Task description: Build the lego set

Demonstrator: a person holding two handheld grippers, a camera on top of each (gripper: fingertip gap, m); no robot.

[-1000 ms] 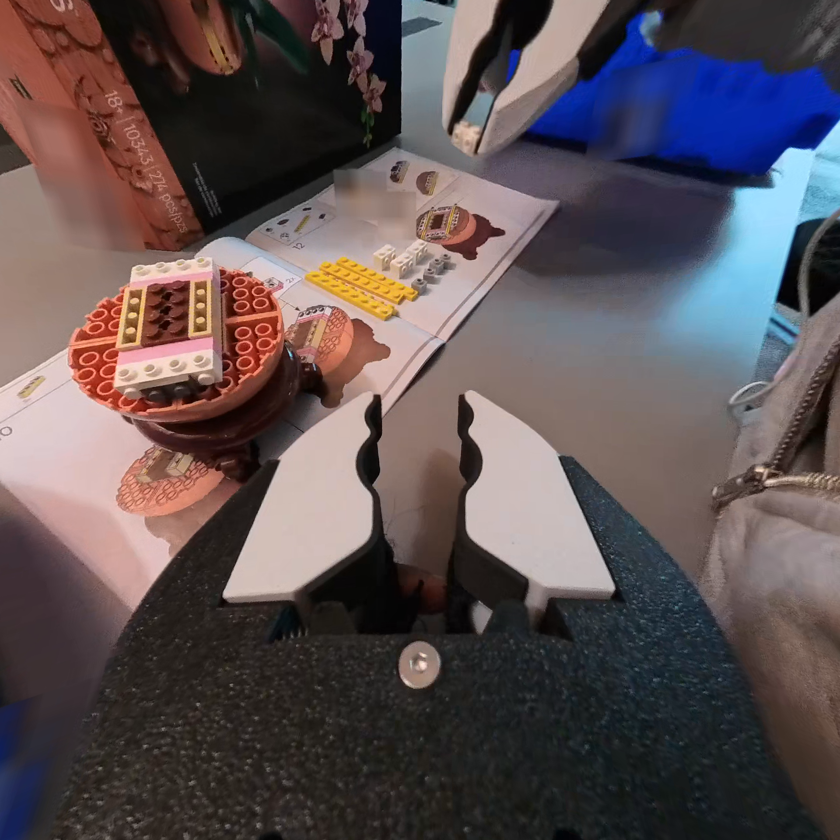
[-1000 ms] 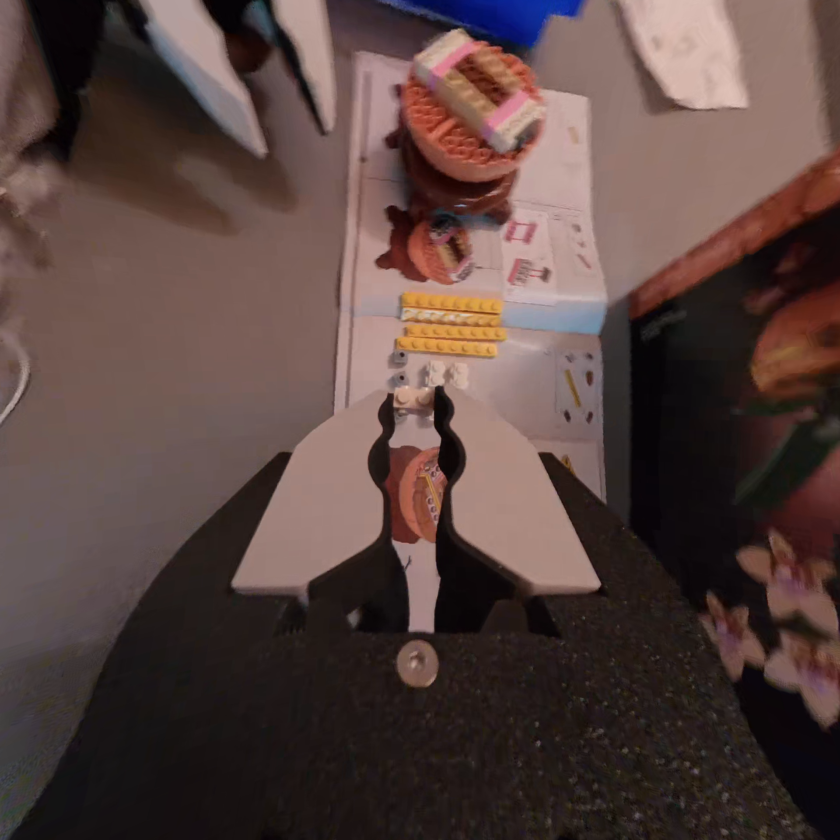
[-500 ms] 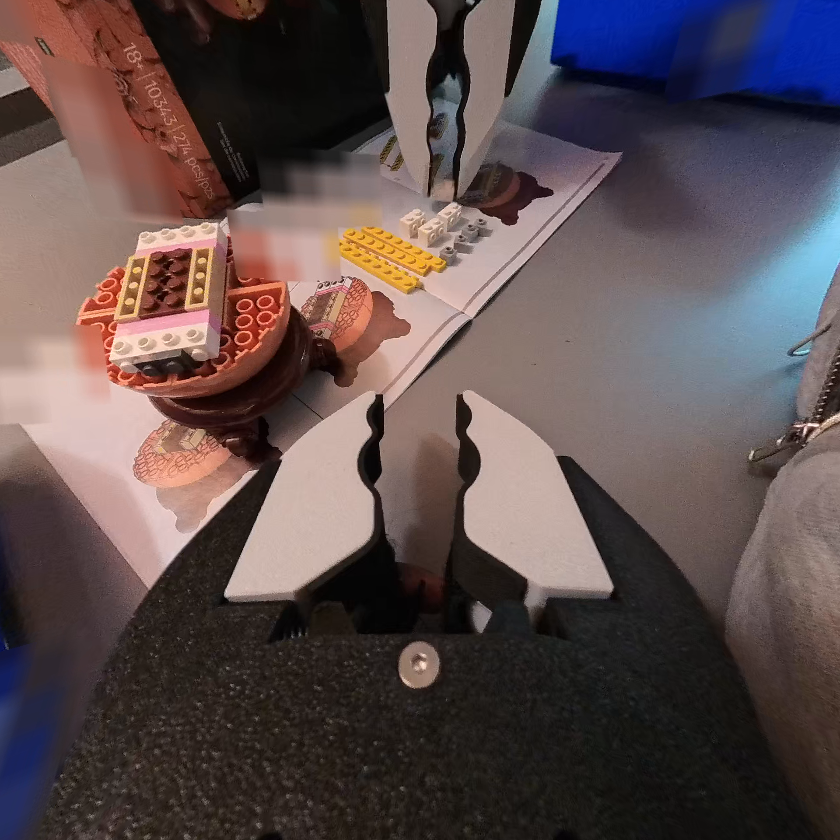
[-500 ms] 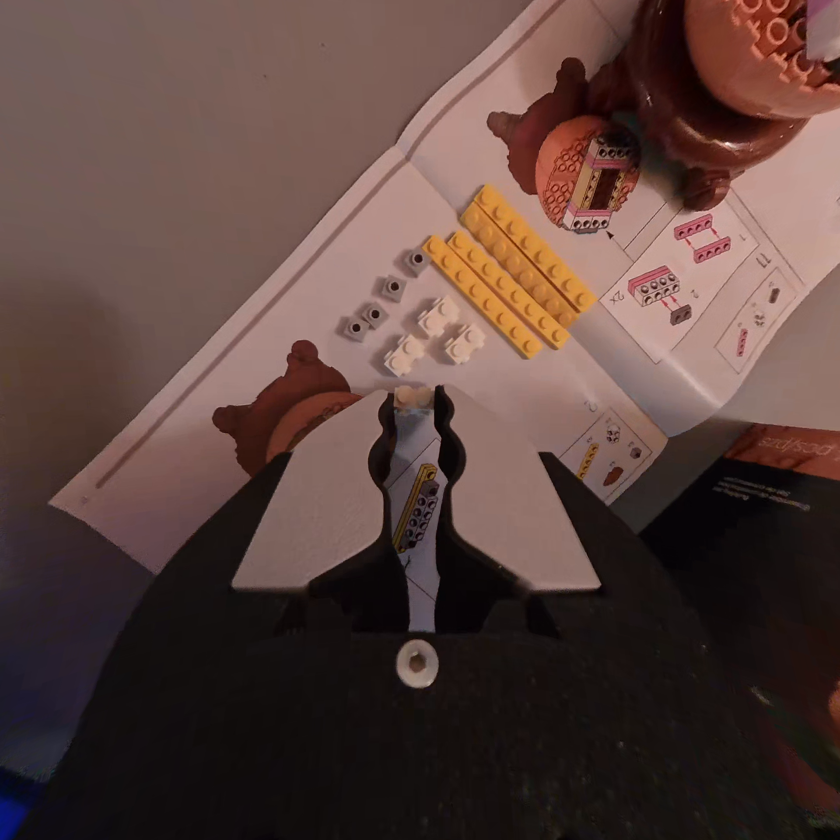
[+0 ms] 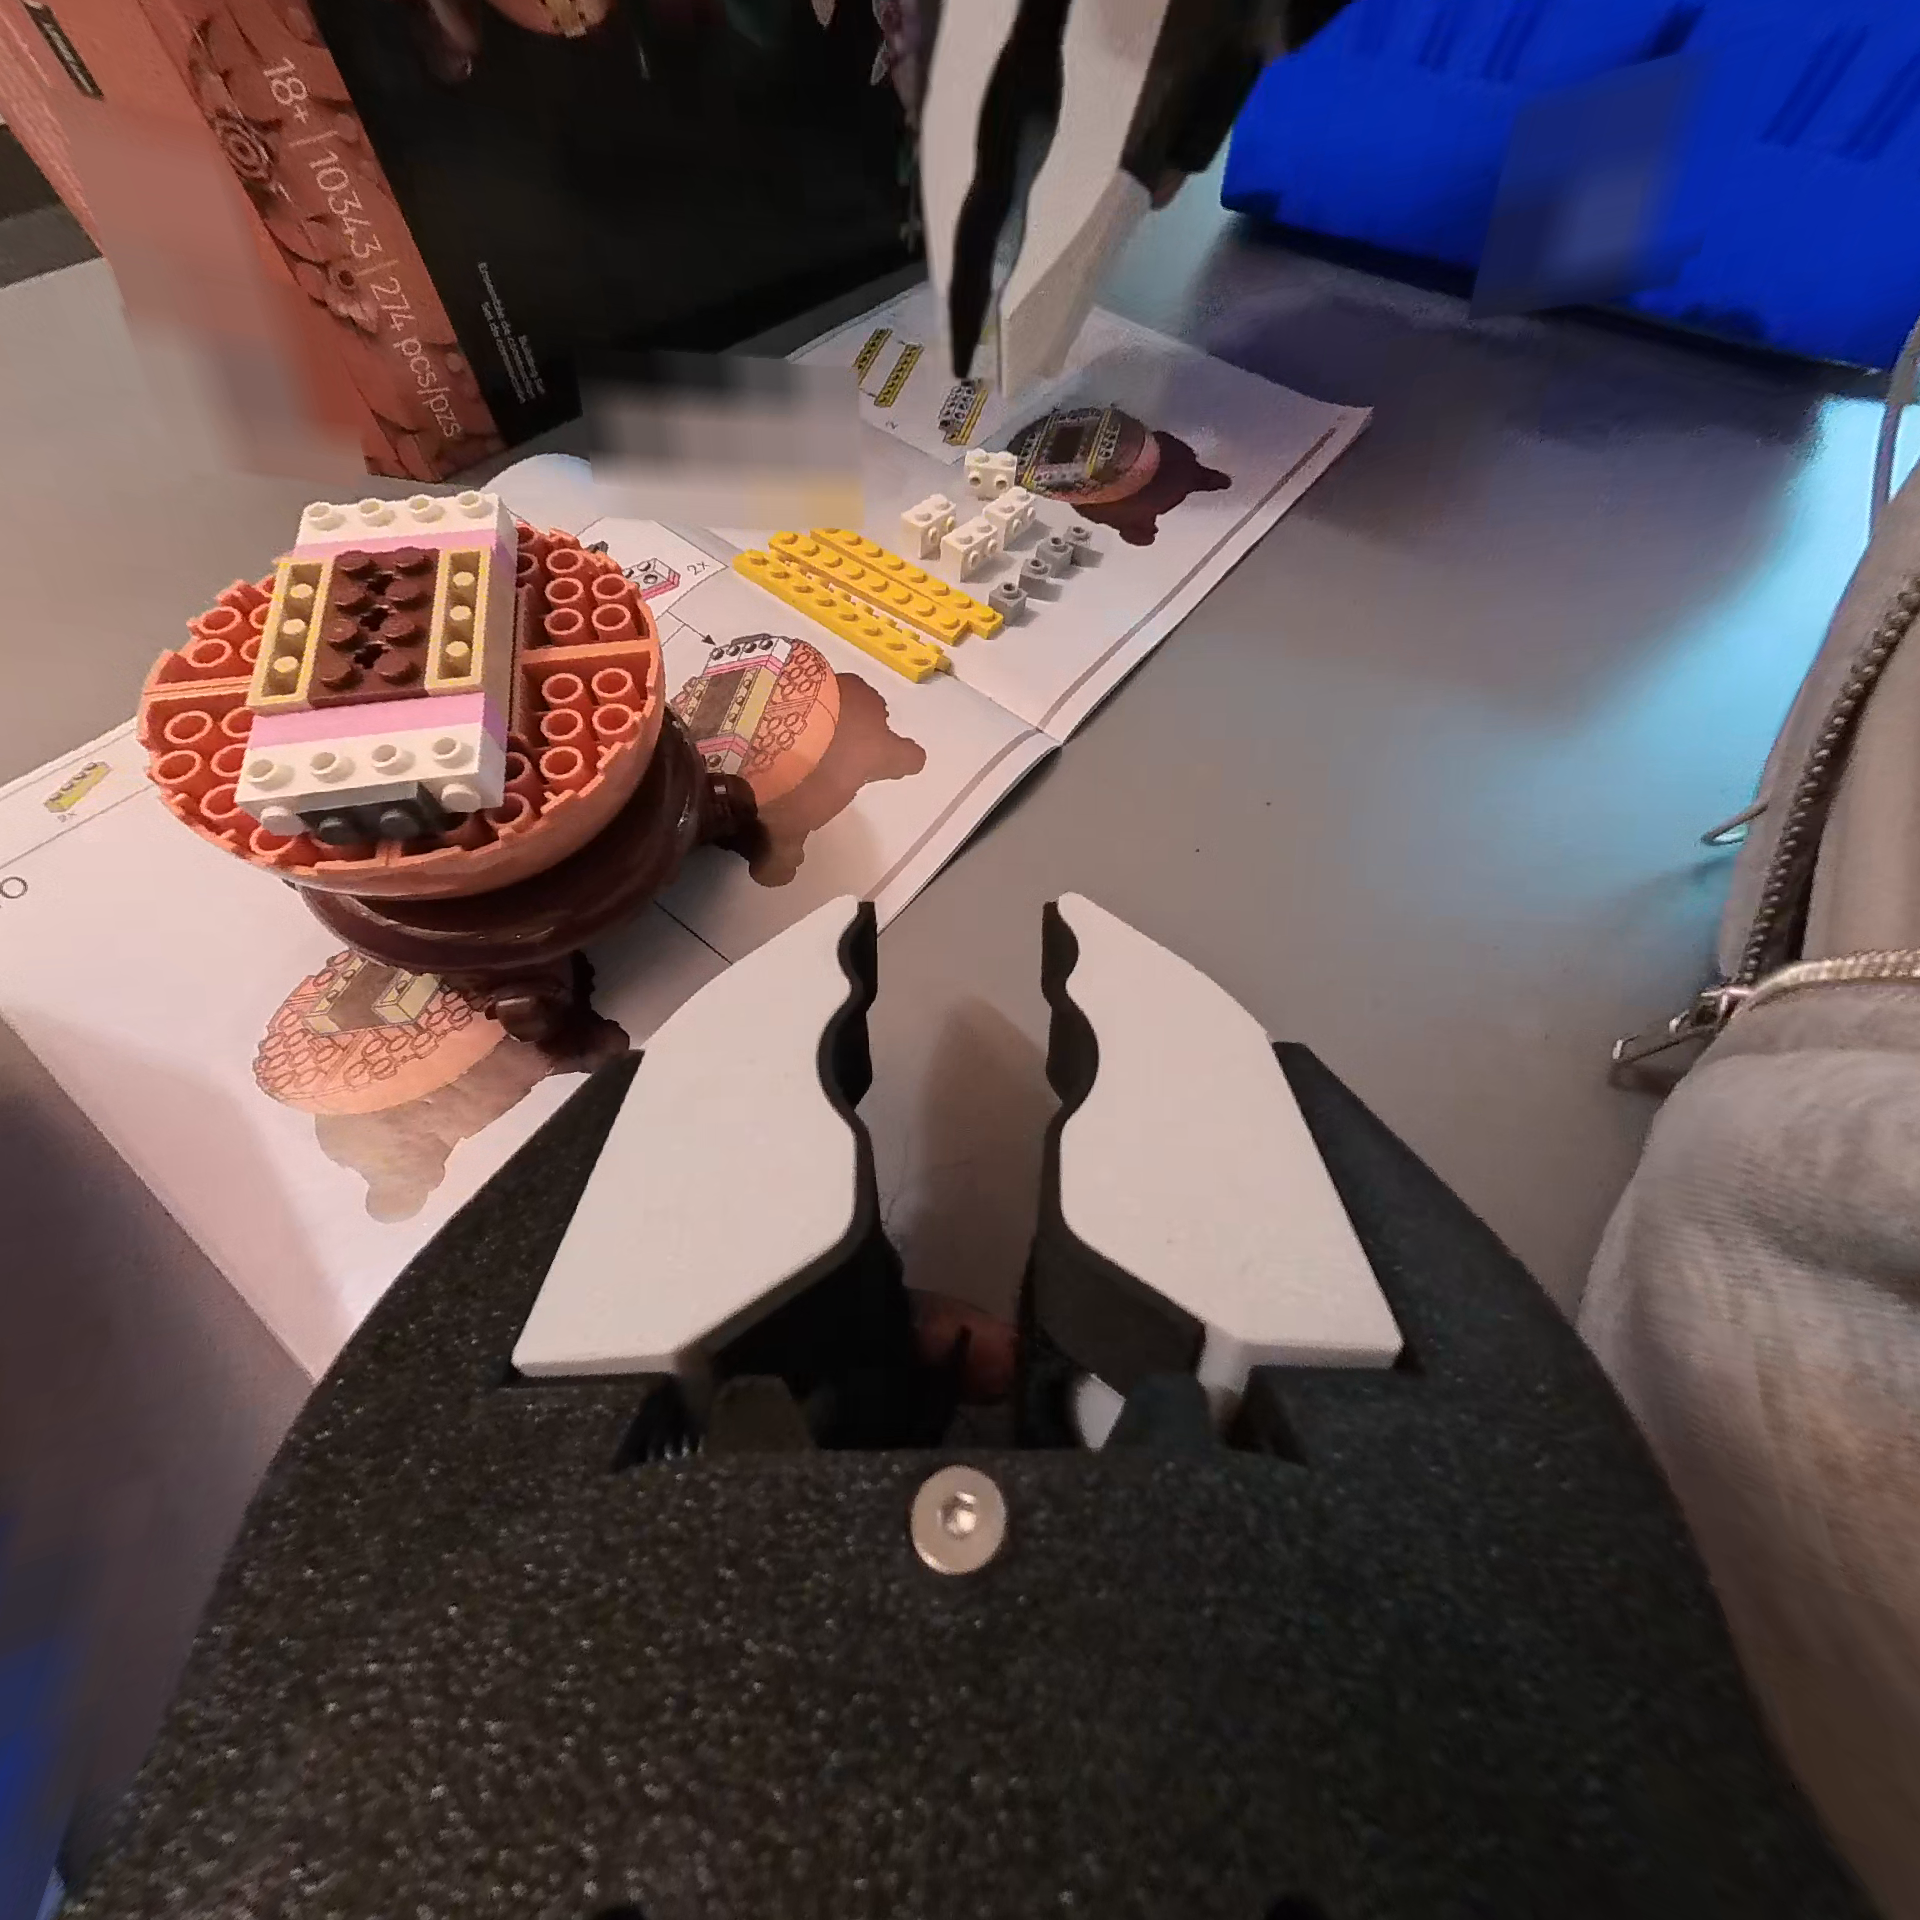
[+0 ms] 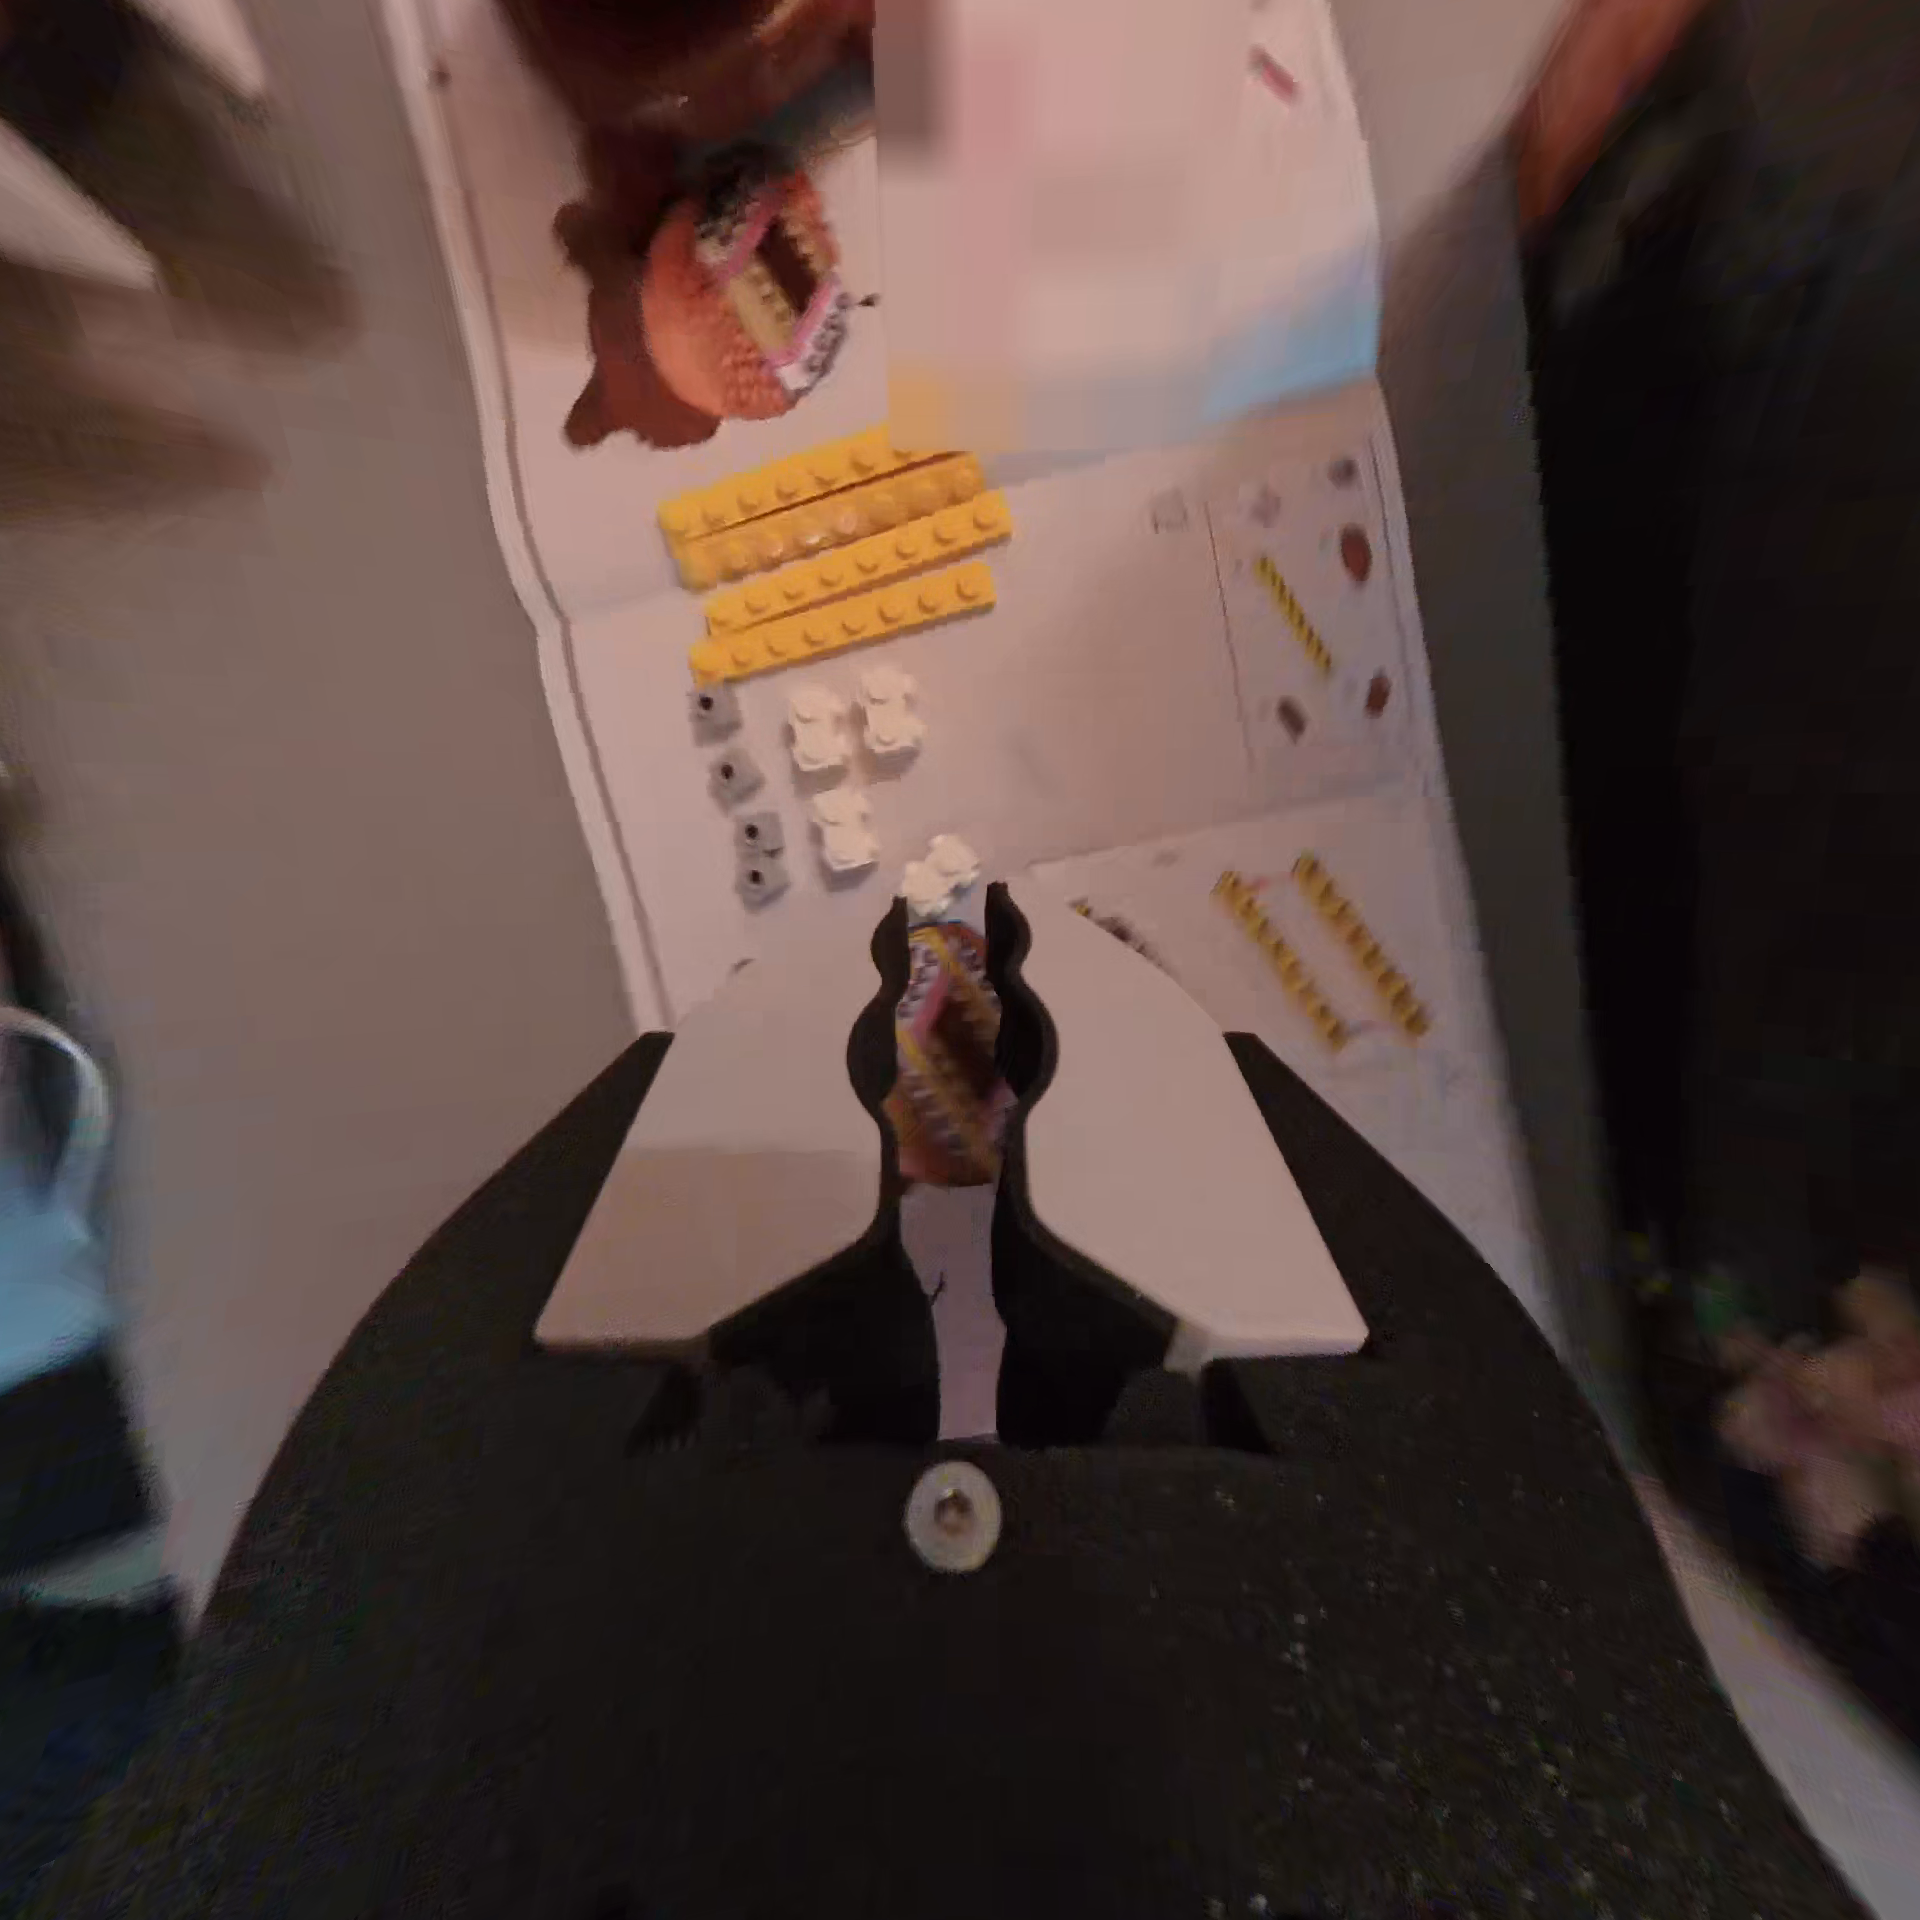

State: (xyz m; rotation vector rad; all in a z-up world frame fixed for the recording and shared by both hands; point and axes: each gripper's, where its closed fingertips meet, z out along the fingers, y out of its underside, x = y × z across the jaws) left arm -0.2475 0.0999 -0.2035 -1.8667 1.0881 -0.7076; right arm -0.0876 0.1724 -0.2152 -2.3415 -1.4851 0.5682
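The model (image 5: 405,675), a round coral plate with a pink, white, tan and brown block on a dark brown base, stands on the open instruction booklet (image 5: 1143,623). Several yellow plates (image 5: 862,592), small white bricks (image 5: 966,525) and small grey bricks (image 5: 1044,566) lie on the booklet behind it. My left gripper (image 5: 956,935) is open and empty, low over the table just right of the model. My right gripper (image 6: 945,899) hovers over the booklet (image 6: 1039,748) with its jaws a narrow gap apart and nothing between them. One white brick (image 6: 940,871) lies just beyond its tips. The right gripper also shows in the left wrist view (image 5: 977,364).
The set's box (image 5: 468,208) stands behind the booklet at the left and shows dark in the right wrist view (image 6: 1714,623). A blue object (image 5: 1558,156) lies at the back right. A grey zipped garment (image 5: 1766,1143) fills the right edge. My right fingertips sit around 20 cm from my left ones.
My right gripper came down to the booklet with a white brick, let it go beside the other white bricks and rose a little. My left gripper has barely moved.
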